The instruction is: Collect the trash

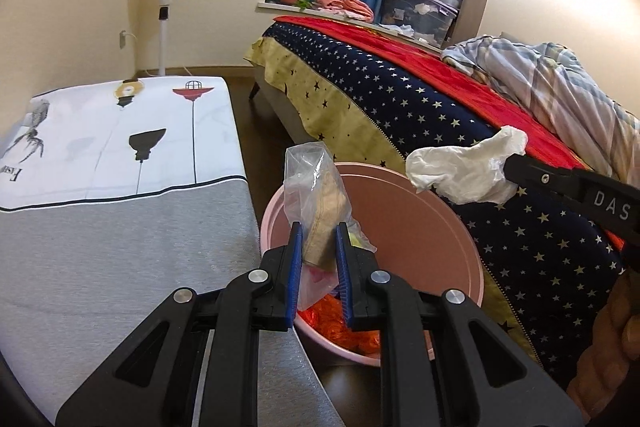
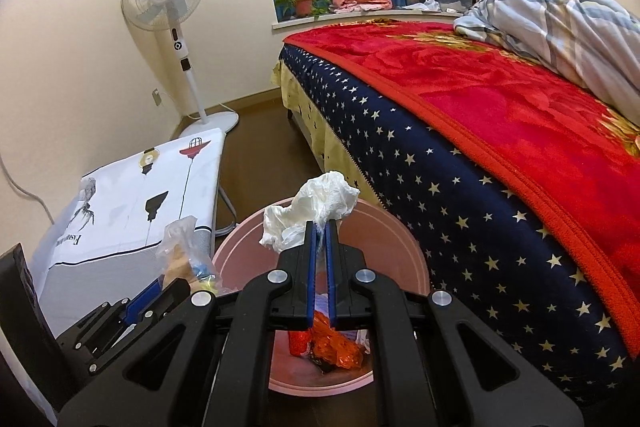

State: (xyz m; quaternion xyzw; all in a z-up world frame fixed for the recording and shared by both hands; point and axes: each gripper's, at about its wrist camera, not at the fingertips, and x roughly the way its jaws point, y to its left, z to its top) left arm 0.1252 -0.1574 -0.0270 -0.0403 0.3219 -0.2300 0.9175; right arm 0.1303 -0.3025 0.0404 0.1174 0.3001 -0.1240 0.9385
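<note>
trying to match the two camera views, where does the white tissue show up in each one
Left wrist view: the white tissue is at right of centre, pinched by the right gripper coming in from the right edge.
Right wrist view: the tissue is at centre, above the closed fingers.
Shared landmark: the pink bin below it.

I've got the pink bin (image 2: 404, 259) mouth open below, squeezed between the bed (image 2: 460, 195) and the low covered table (image 1: 120, 219).

Clear plastic bag (image 1: 310, 203) & crumpled white tissue (image 2: 310, 213) above pink bin (image 1: 420, 227) w/ orange wrappers (image 2: 334, 345)
</note>
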